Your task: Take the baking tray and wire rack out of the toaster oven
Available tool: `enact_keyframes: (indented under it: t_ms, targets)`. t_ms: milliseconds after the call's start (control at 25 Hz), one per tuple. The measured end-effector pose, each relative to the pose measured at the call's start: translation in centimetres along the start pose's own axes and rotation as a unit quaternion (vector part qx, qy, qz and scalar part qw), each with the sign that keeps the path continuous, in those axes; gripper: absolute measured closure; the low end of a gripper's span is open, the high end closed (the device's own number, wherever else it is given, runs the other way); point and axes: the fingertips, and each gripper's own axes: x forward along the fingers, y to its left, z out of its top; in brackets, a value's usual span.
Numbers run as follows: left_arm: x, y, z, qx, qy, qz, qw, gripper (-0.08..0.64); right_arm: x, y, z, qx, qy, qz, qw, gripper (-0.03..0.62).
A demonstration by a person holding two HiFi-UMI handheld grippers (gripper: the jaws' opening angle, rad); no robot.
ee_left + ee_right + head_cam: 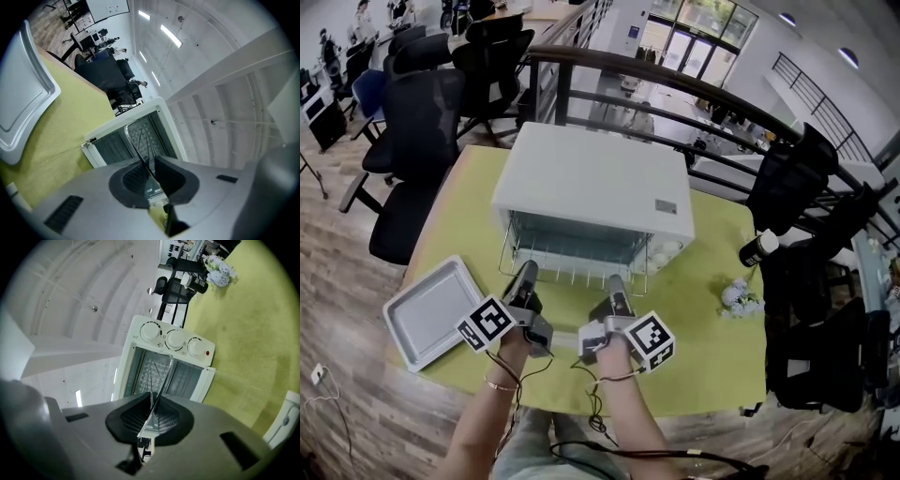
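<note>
Clamping the front wire of the wire rack (572,274) from both sides, the left gripper (525,270) and the right gripper (615,281) each have their jaws closed on that thin metal edge, which runs between the dark pads in both gripper views. The rack lies straight ahead of both grippers. Its long axis runs crosswise from one gripper to the other, and its grid reaches away from the jaws into the open mouth of the white toaster oven (591,178). The left gripper holds the left part of the front edge and the right gripper the right part. They are level with each other, so neither hand is nearer.

The rack looks only partly drawn out. The coming move is likely a straight pull back towards the person, both hands at one pace so the rack does not skew in its guides.

The baking tray (431,311) is already out, flat on the yellow-green table (712,347), off to the left of the left gripper.
</note>
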Motion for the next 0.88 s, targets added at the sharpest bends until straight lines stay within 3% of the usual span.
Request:
enact_keyframes:
  t_ms: [880]
  targets:
    - [-4.3,-1.5,-1.3,0.012,0.009,0.012,0.9998,0.526,-4.3,0.8,-1.3,-0.012,0.039,-0.006,0.999,0.578]
